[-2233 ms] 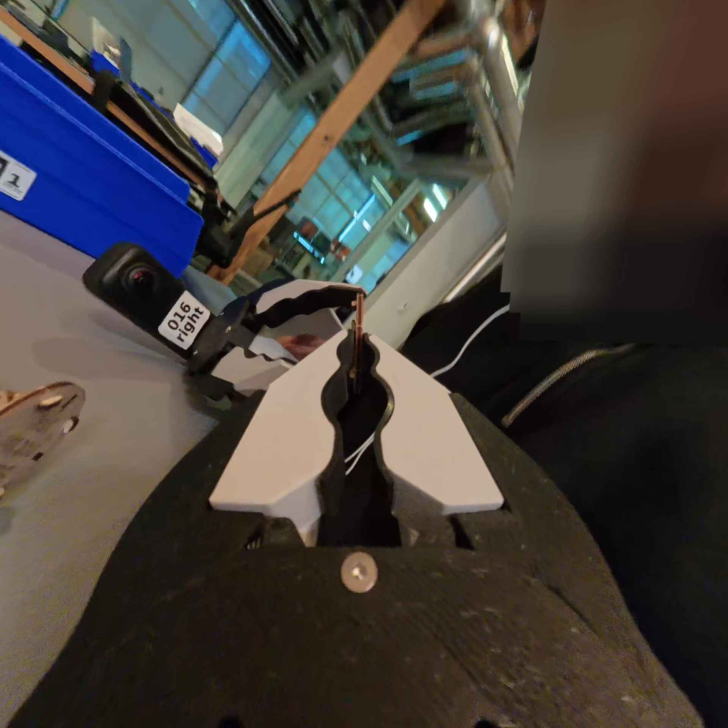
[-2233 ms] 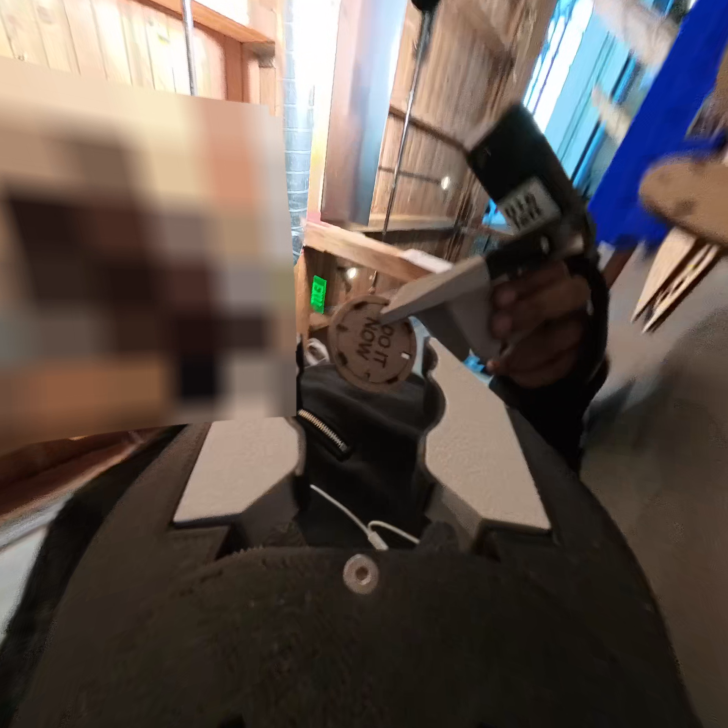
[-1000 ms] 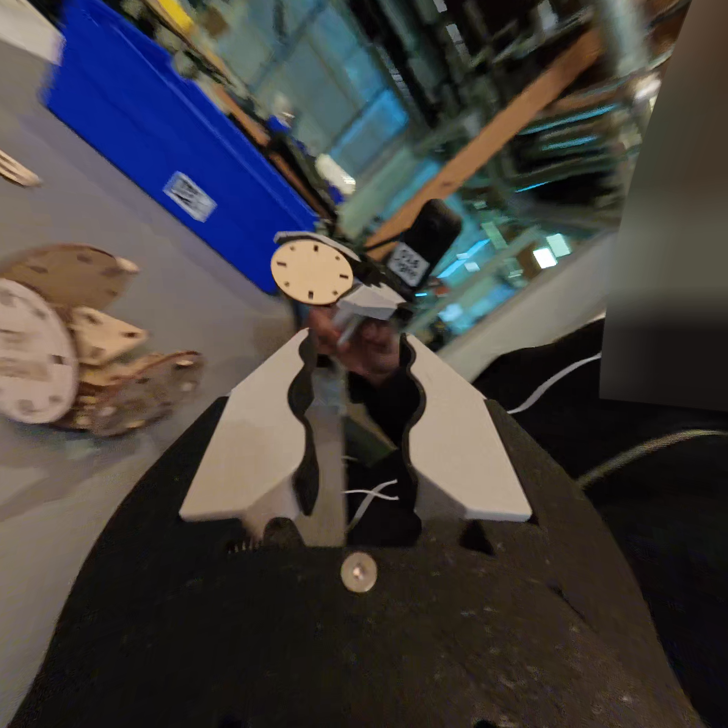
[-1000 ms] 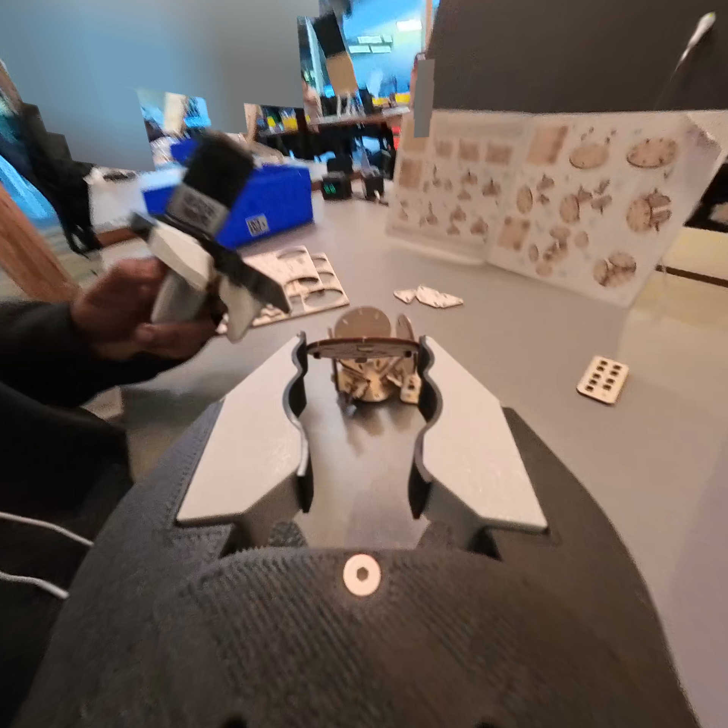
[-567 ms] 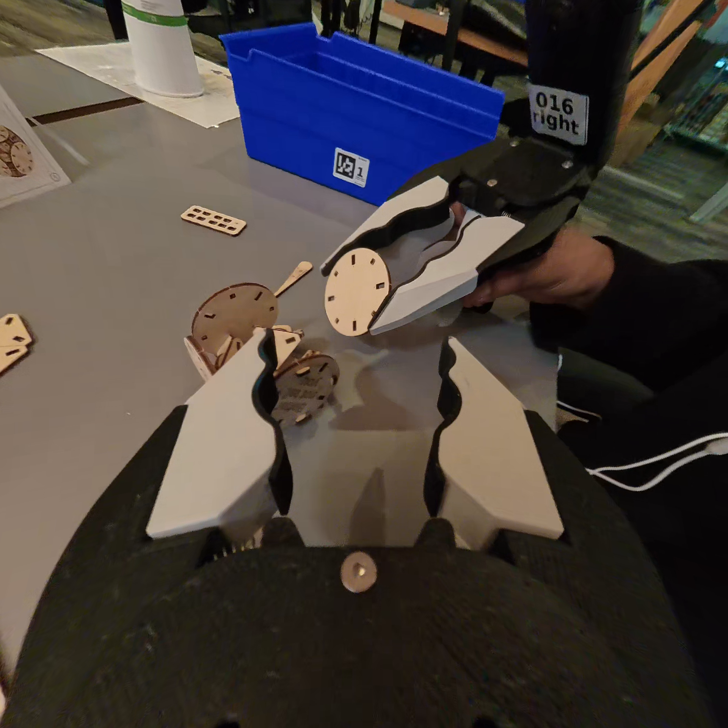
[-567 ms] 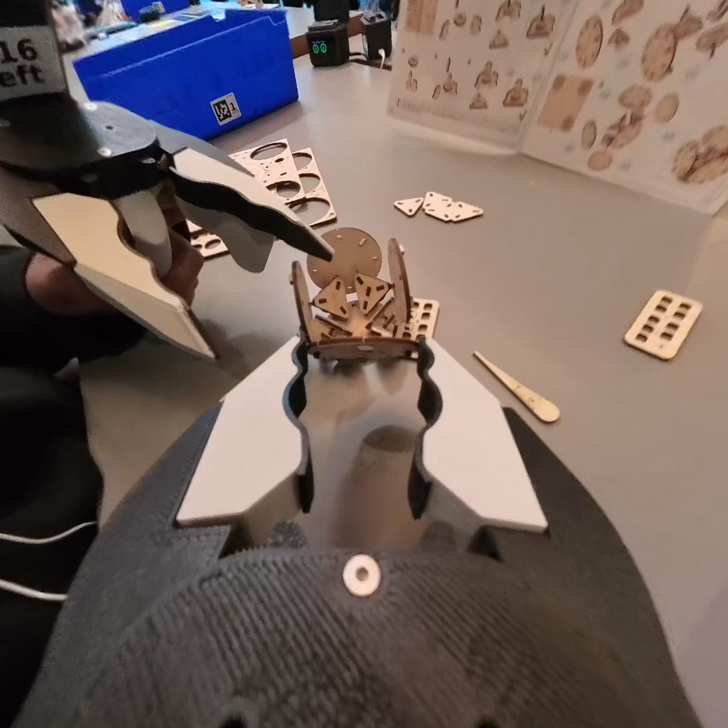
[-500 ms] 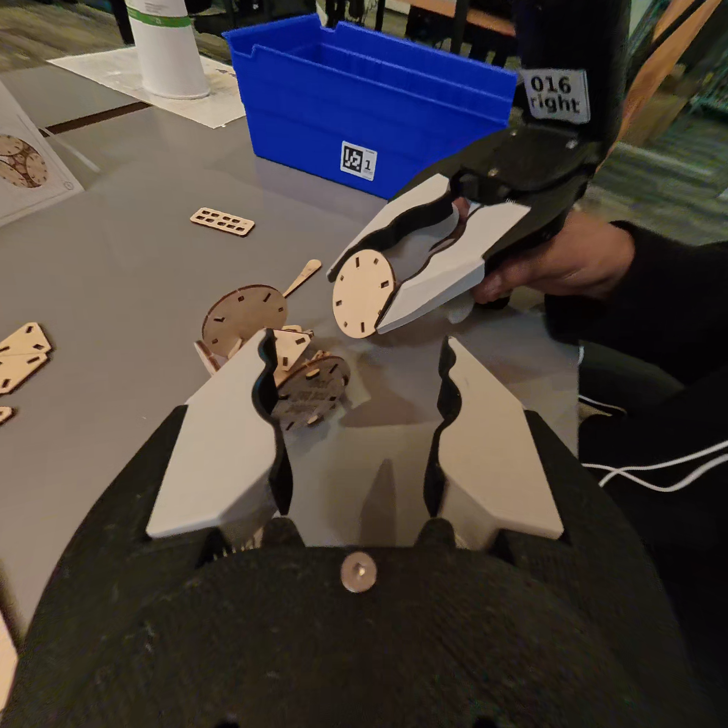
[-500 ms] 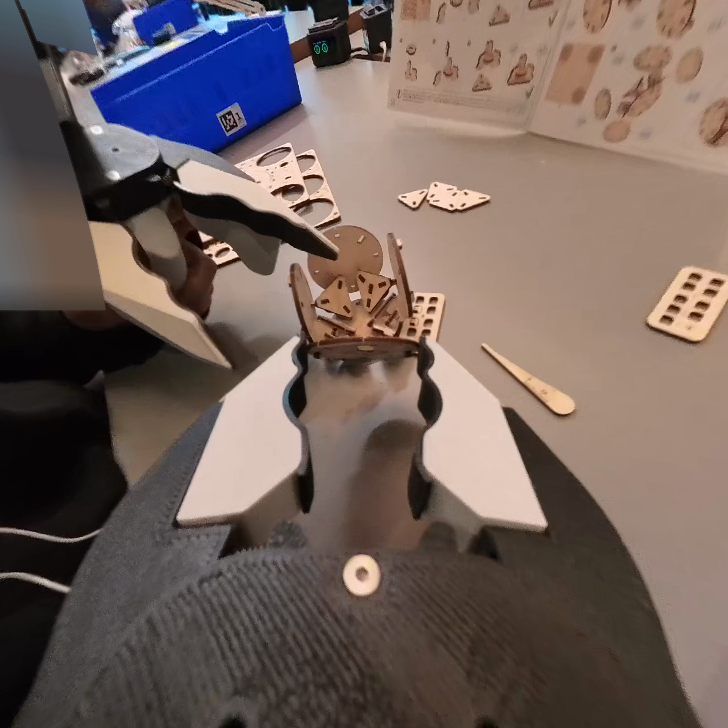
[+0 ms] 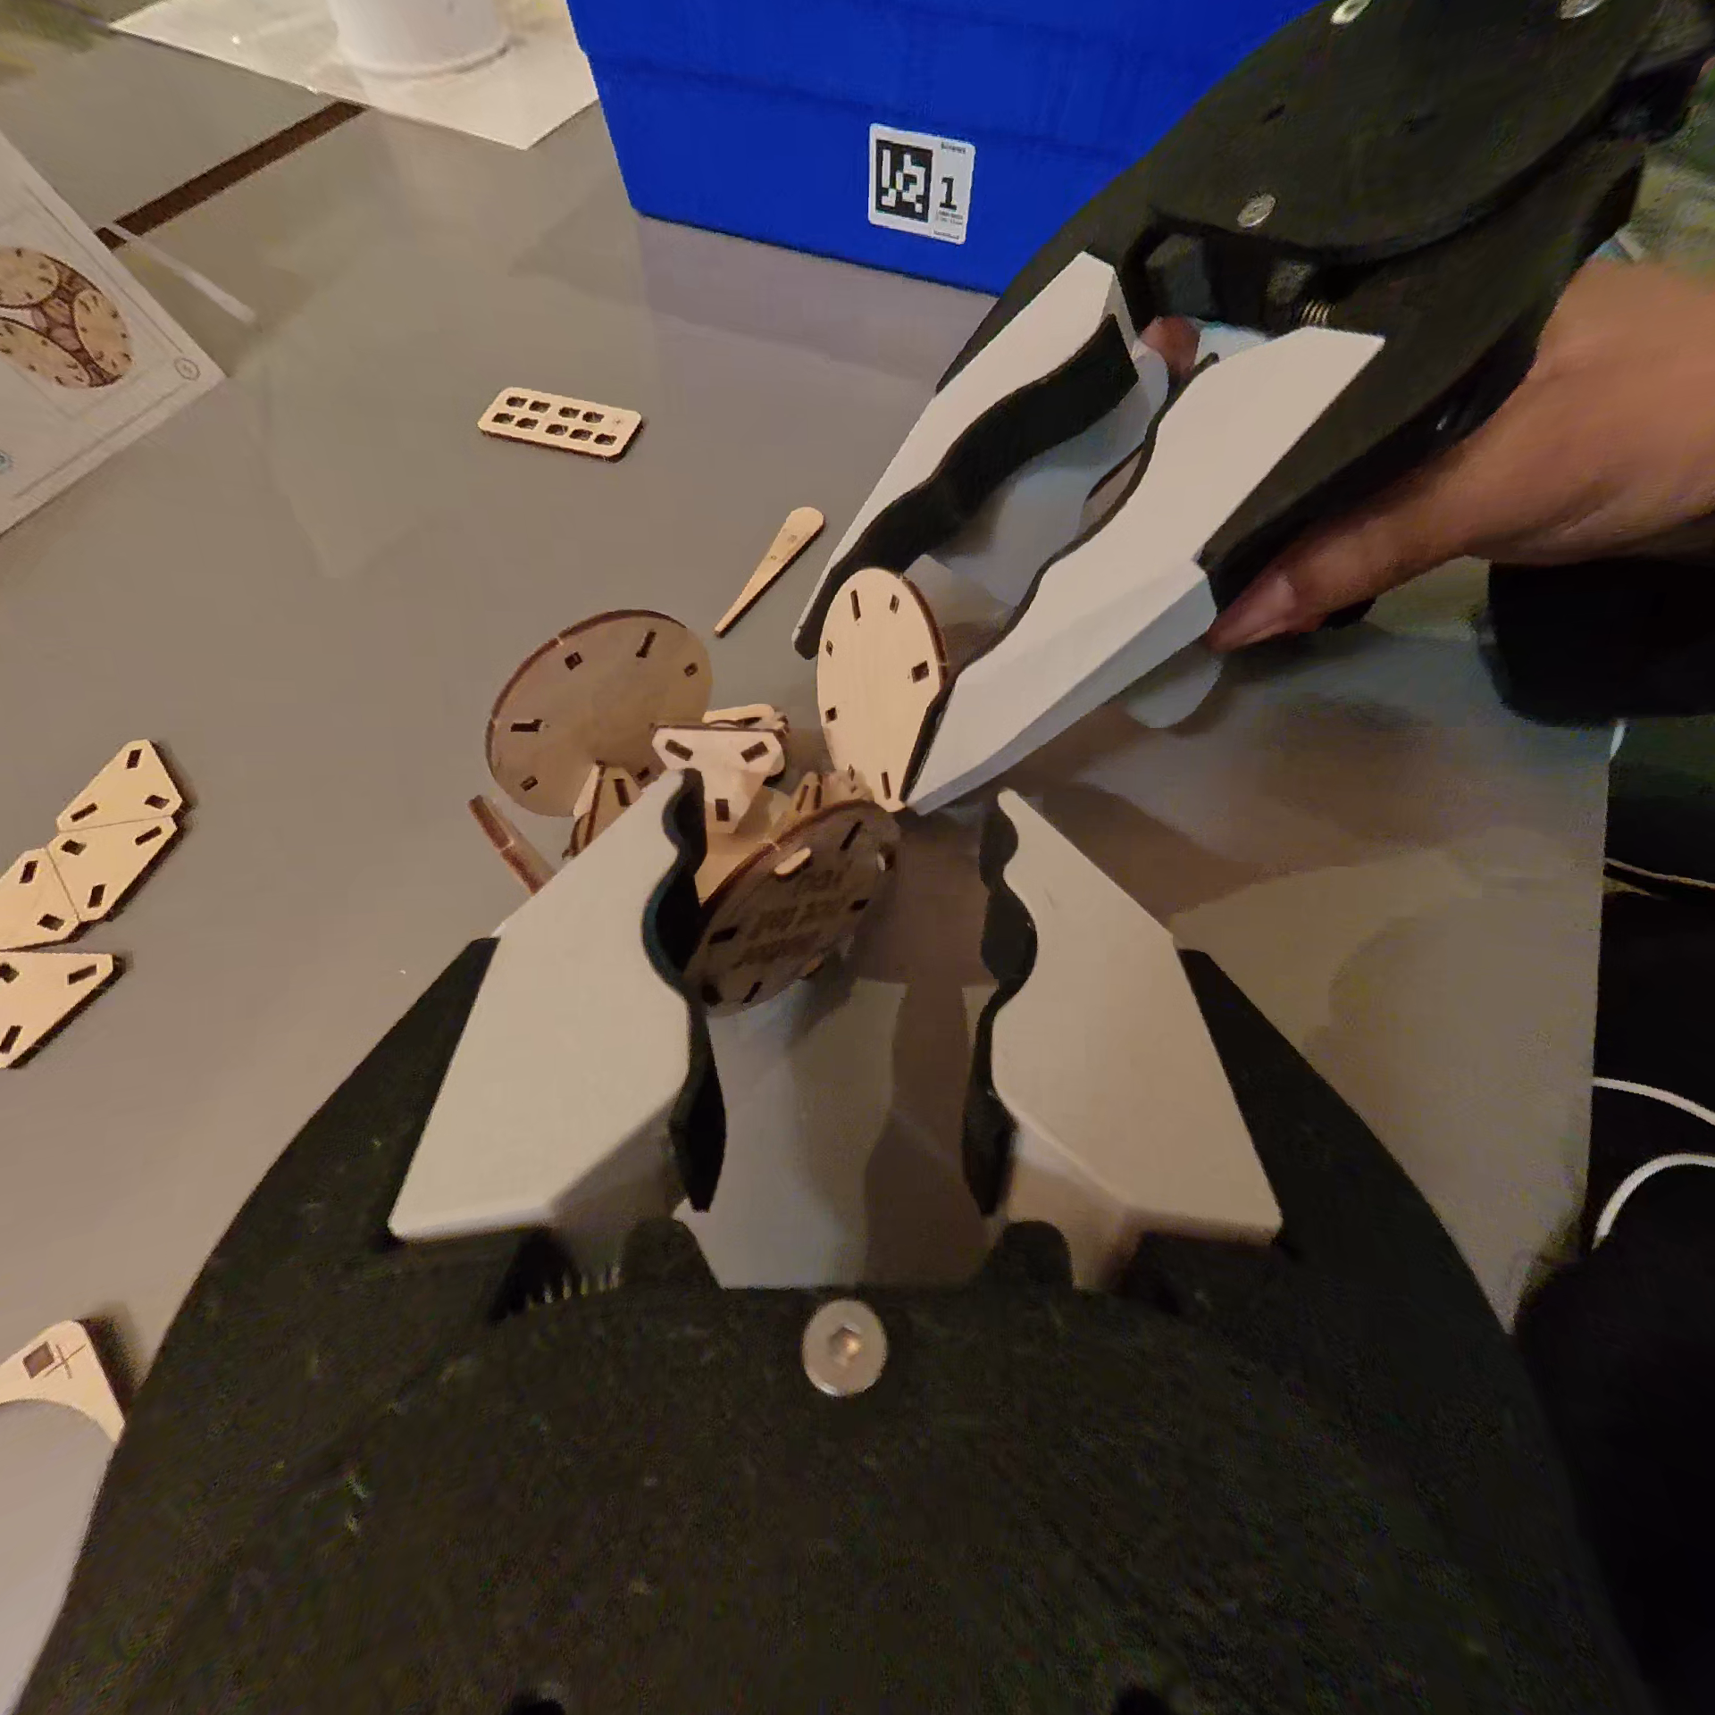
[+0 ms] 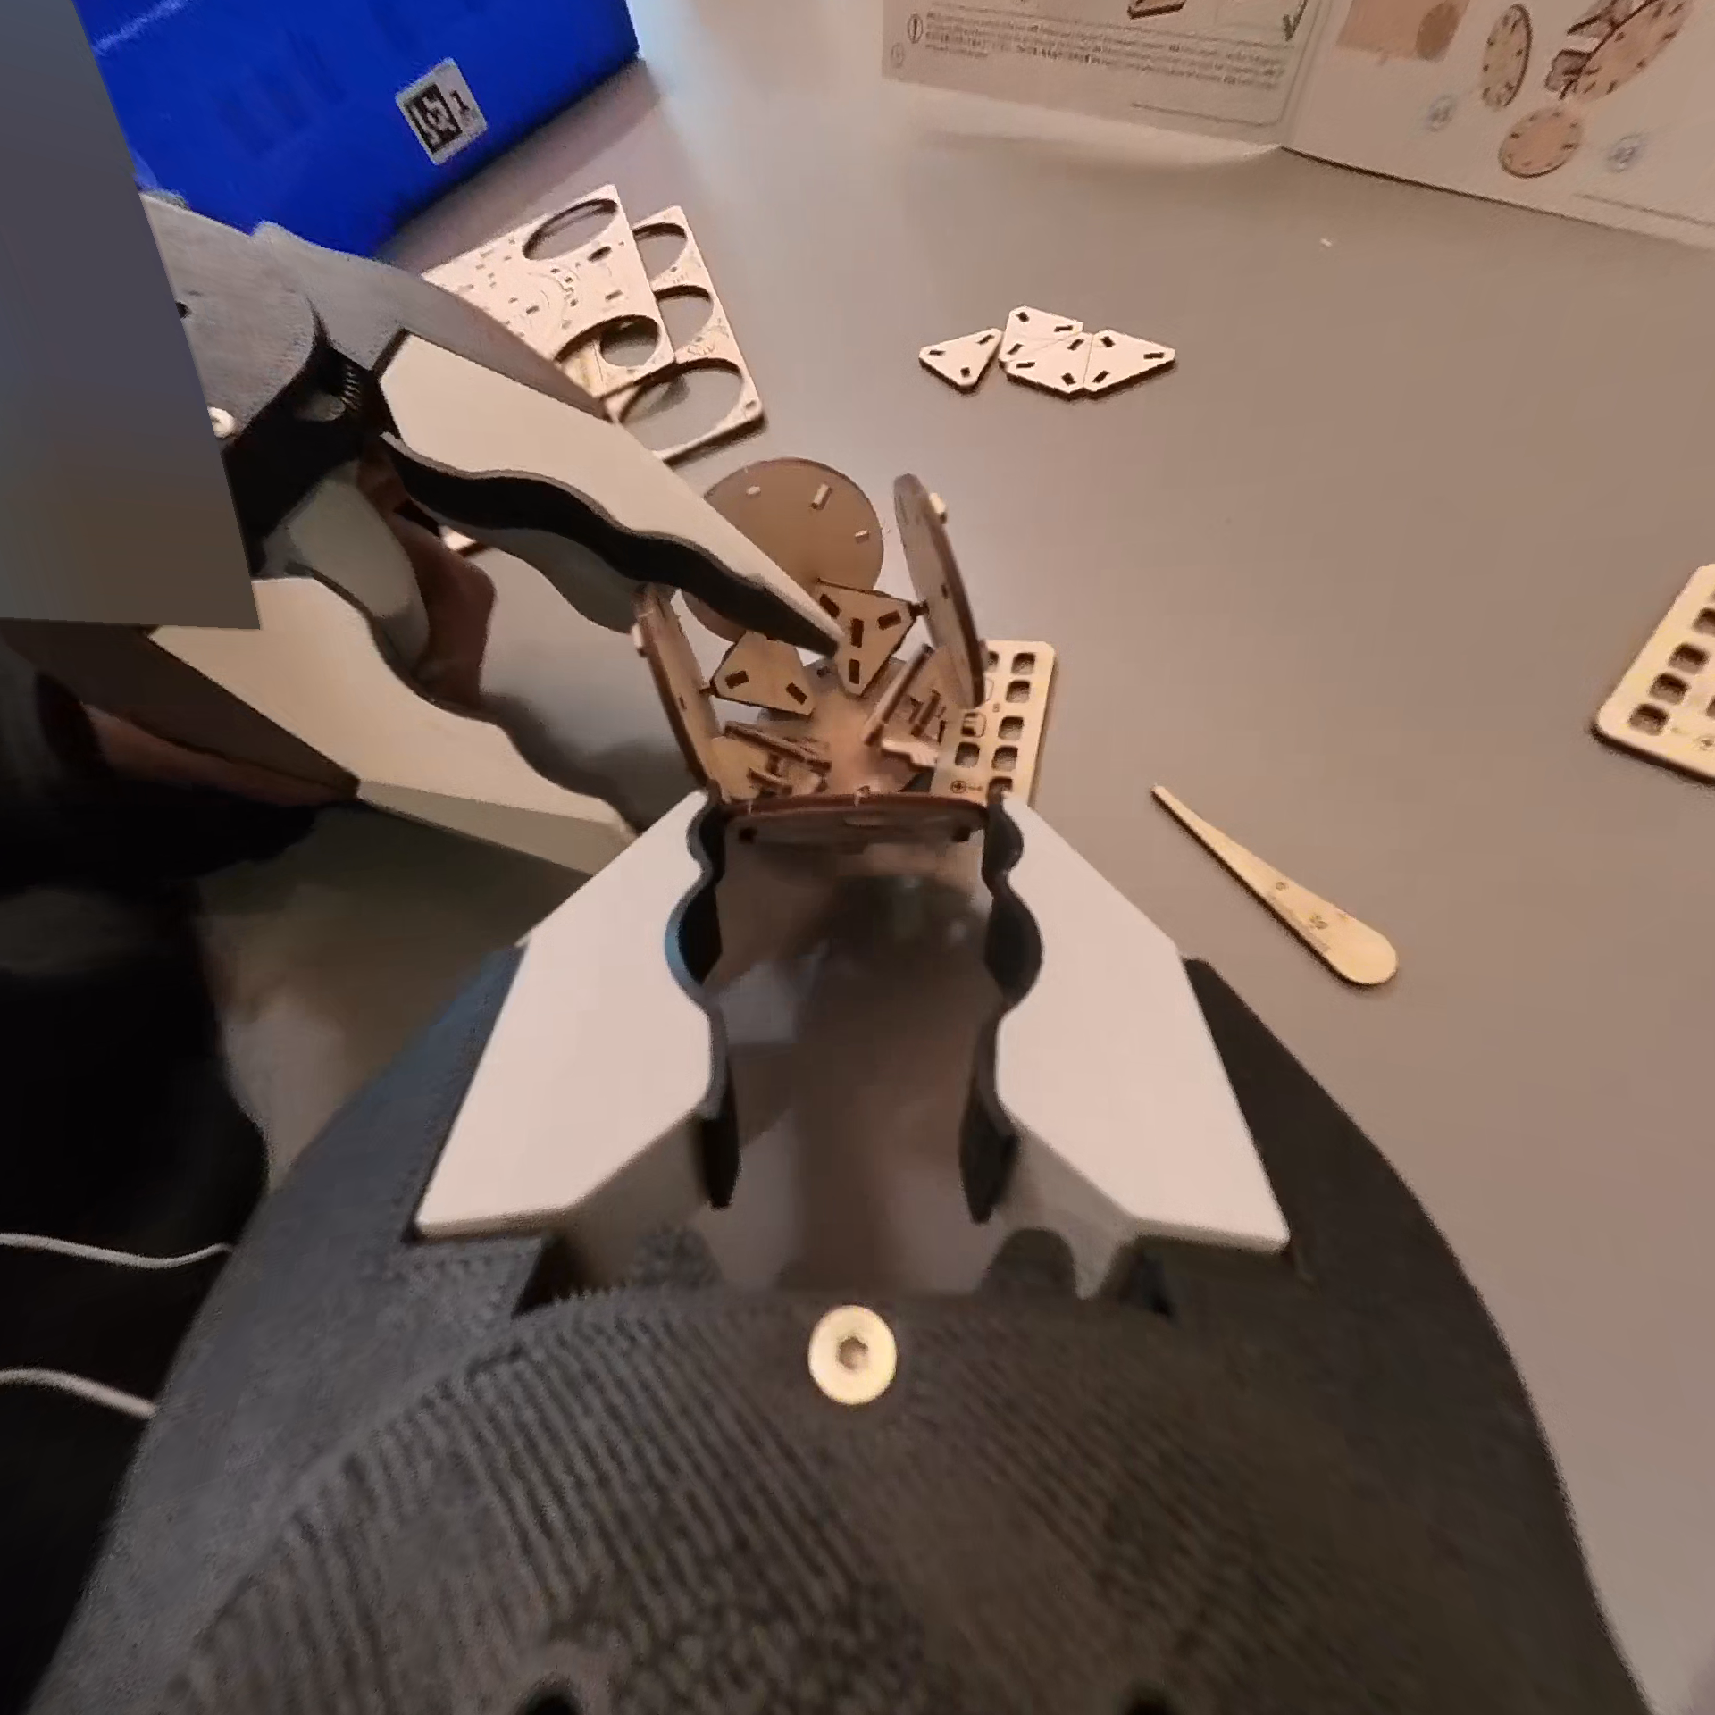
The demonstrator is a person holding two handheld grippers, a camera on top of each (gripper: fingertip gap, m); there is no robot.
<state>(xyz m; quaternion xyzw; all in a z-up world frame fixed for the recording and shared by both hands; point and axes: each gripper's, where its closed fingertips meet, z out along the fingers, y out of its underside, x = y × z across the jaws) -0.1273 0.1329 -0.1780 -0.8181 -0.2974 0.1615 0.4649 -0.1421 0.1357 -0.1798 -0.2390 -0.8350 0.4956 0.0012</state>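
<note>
Both tongs meet at the wooden model (image 9: 733, 835) on the tabletop (image 9: 325, 575)

Your right tongs (image 10: 849, 826), angled down over the model, clamp a pale wooden disc (image 9: 877, 682); your left tongs (image 9: 835, 817) gape around the model's dark disc (image 9: 789, 914), gripping nothing

A hobby or assembly workshop was suggested: laser-cut wooden parts (image 10: 1047, 357) and punched sheets (image 10: 640, 334) were spread on a grey worktop (image 9: 325, 575), beside a blue bin (image 9: 789, 111) and an instruction sheet (image 10: 1346, 83).
</note>
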